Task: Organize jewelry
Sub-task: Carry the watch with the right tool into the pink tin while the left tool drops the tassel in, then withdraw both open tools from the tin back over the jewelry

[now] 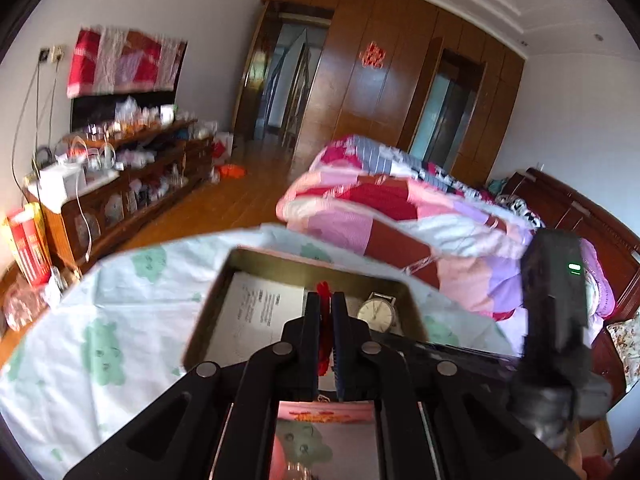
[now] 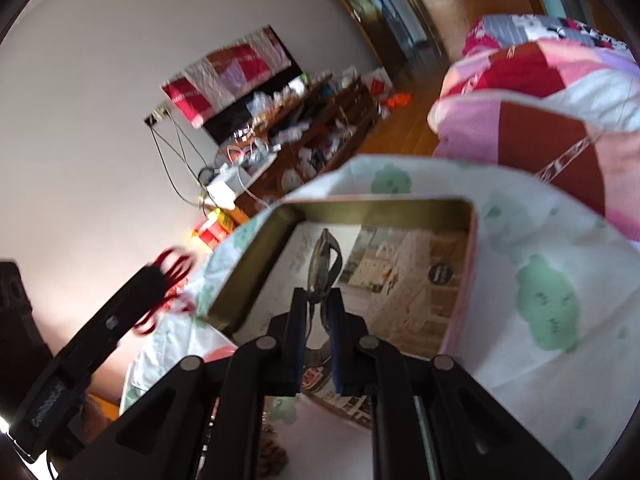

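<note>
You are working over a bed spread with a white sheet [image 1: 120, 320] printed in green, with a folded pink and red quilt [image 1: 400, 208] heaped beyond it and wood floor [image 1: 240, 200] open between the bed and a cluttered low cabinet [image 1: 132, 184] along the wall. An open metal tin [image 2: 256, 264] sits on the sheet, its rim just ahead of both tongs and bare sheet around it on the near and right sides; a printed card [image 2: 408, 280] lines its floor. Your left gripper [image 1: 326, 304] is clenched on a red cord bracelet [image 1: 325, 292], held above the tin's edge. Your right gripper [image 2: 318, 300] is clamped on a thin dark band, probably a watch strap [image 2: 324, 256], though blur makes that hard to confirm. Only the left view shows the watch face [image 1: 376, 314], inside the tin just right of the fingers; only the right view shows the red cord's loops [image 2: 172, 268] fanning out past the left tool, off the tin's left side.
</note>
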Tool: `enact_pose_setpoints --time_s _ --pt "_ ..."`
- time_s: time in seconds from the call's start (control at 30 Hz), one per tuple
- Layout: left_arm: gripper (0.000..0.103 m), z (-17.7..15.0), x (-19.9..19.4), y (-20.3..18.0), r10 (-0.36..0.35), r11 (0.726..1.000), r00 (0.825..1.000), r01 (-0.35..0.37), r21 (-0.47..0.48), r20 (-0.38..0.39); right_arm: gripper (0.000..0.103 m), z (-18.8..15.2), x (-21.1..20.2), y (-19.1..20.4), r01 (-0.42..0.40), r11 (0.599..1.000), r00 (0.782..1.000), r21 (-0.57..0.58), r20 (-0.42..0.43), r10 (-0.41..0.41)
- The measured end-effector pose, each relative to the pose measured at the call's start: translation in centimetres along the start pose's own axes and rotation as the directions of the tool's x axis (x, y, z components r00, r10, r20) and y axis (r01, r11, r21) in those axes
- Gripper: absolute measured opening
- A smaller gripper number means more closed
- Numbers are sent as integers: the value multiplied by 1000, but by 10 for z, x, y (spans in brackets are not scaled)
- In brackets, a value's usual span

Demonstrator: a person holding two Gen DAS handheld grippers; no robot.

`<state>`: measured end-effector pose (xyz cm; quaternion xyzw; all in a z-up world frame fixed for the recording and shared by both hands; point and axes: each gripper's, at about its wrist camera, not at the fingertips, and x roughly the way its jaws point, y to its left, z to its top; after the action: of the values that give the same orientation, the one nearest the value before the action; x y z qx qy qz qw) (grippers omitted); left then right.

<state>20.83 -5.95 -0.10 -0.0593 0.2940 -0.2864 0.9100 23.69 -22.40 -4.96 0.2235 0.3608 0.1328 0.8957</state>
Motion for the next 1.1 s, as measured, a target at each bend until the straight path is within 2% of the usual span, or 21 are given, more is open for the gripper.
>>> enact_pose_setpoints --time_s 0.1,0.2,0.3,0.4,0.43,0.47,0.53,0.57,0.6,0.7,0.73,0.8,0.93,1.1 --pt "4 -5 24 6 14 1000 998 -14 -5 -67 14 -4 9 0 27 999 1000 -31 -13 -27" --pt "4 -7 32 10 10 1000 995 -13 -21 -100 14 -4 10 3 58 995 998 -77 -4 -59" --pt "5 -11 41 11 52 998 989 -54 -13 -142 15 -5 9 2 80 993 997 -89 11 -79" --pt "9 -13 47 17 45 997 982 -55 -50 -184 31 -6 5 -5 89 995 996 -55 33 -87" --pt "9 -14 48 19 56 996 979 -69 -59 -197 42 -6 1 -7 75 996 996 -40 48 -73" --pt "13 -13 47 18 65 995 979 -77 -57 -193 62 -6 -4 -8 61 998 996 -29 70 -59" --pt "34 -13 43 14 93 994 980 -101 -39 -177 77 -6 -18 -7 81 996 987 -26 138 -77" --pt "57 -13 42 12 108 993 980 -114 -28 -167 79 -5 -24 -6 104 994 980 -29 174 -97" --pt "73 -13 39 8 131 991 980 -134 -13 -146 79 -5 -30 -6 124 992 971 -35 208 -114" --pt "74 -10 30 4 169 986 982 -168 19 -87 79 -5 -32 -5 189 981 957 -40 232 -175" --pt "74 -9 29 2 210 977 975 -207 45 -76 79 -4 -30 -6 195 980 958 -38 222 -182" --pt "75 -7 28 2 242 970 968 -238 57 -73 79 -4 -26 -8 186 982 962 -21 209 -177" --pt "75 -5 16 6 262 965 963 -261 21 -61 79 -5 -28 -6 209 978 955 -25 219 -199" --pt "75 -11 2 0 325 946 945 -323 38 -49 81 -10 -40 5 270 961 921 -56 305 -242"
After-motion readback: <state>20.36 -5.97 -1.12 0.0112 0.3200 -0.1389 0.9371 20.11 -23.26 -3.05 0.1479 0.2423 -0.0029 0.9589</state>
